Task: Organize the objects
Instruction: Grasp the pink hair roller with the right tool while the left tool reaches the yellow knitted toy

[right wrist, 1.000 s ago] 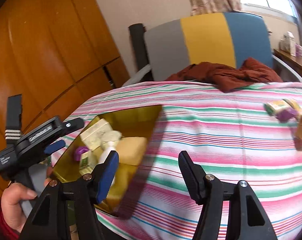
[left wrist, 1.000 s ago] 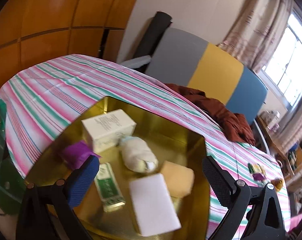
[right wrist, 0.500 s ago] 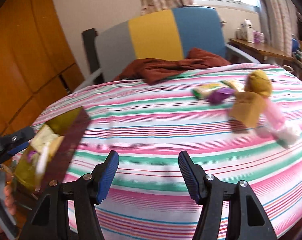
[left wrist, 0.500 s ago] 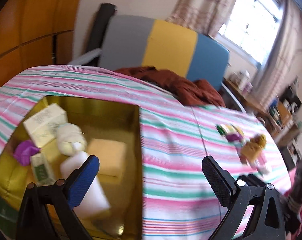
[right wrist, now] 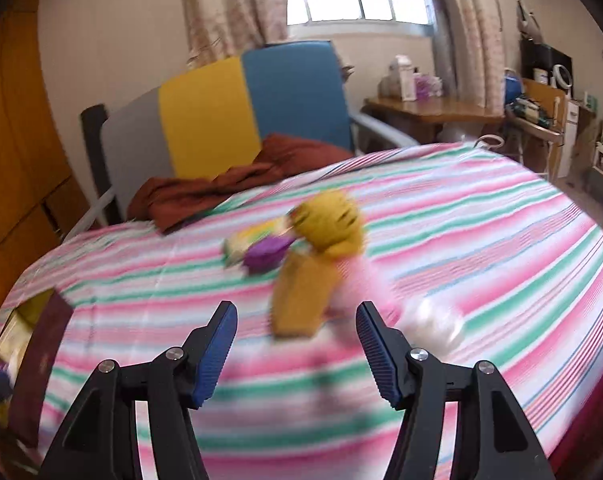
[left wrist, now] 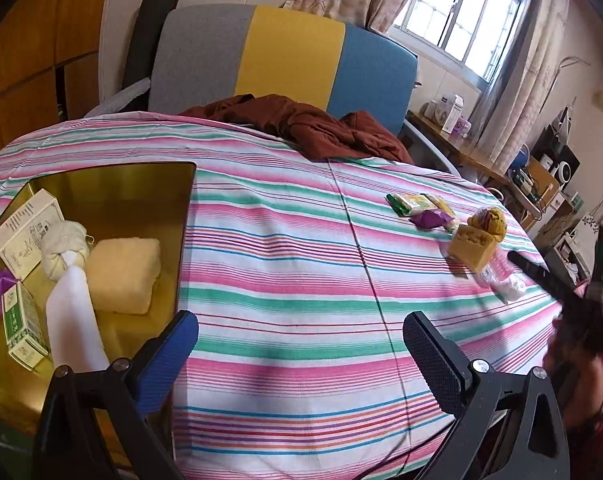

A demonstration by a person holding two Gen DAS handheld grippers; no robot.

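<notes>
Tan soap block (right wrist: 301,300) upright w/ slight tilt, long axis near vertical, ahead of right gripper (right wrist: 297,350), jaws spread, empty, left gripper (left wrist: 301,356) jaws spread too

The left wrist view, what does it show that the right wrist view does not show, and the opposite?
Only the left wrist view shows the contents of the gold tray clearly: a white box, a yellow sponge and a green carton. Only the right wrist view shows the wooden desk under the window. Both show the striped tablecloth, the brown cloth, the tricolour chair and the cluster with the yellow block.
</notes>
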